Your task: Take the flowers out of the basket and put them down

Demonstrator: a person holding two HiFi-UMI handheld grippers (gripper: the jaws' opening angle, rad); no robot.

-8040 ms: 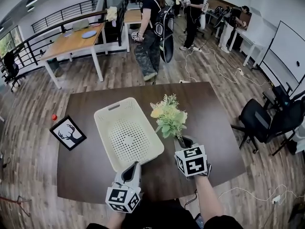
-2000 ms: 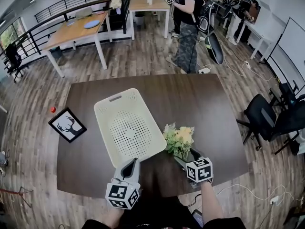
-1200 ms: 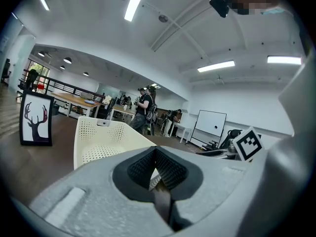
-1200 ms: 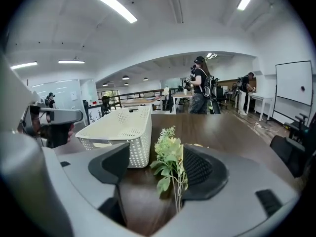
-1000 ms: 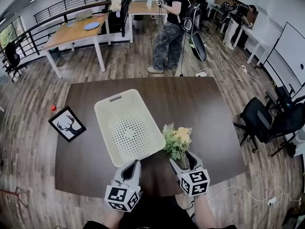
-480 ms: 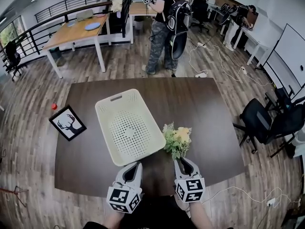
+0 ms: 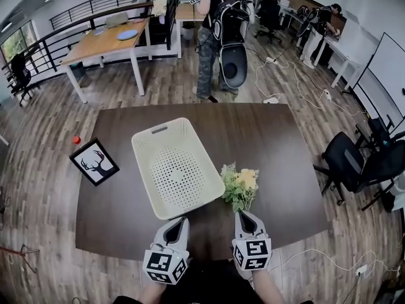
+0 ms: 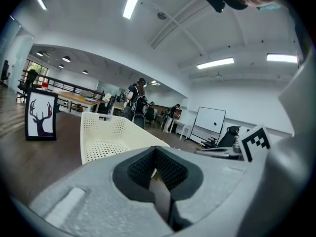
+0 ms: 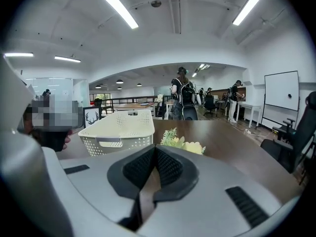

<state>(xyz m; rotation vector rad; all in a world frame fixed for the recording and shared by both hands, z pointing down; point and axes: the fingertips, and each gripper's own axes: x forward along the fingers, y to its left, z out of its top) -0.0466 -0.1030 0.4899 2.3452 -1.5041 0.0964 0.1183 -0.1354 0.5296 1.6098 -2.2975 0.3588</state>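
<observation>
The flowers [image 7: 240, 185], a small bunch of yellow blooms and green leaves, lie on the dark table [image 7: 278, 157] just right of the basket [image 7: 174, 167]. The cream basket stands empty at the table's middle. My right gripper [image 7: 245, 218] is shut and empty, a short way on the near side of the bouquet, apart from it. In the right gripper view the flowers [image 9: 182, 142] show past the closed jaws, with the basket [image 9: 118, 130] to their left. My left gripper [image 7: 175, 225] hovers shut by the basket's near corner, holding nothing.
A framed deer picture [image 7: 95, 162] stands at the table's left edge. A red ball [image 7: 76, 139] lies on the floor beyond it. A black office chair [image 7: 354, 166] sits to the right. A person with a backpack [image 7: 218, 24] stands past the far edge.
My right gripper let go of the flowers, drew back toward me and closed its jaws. The bouquet stays on the table beside the basket. The left gripper has barely moved.
</observation>
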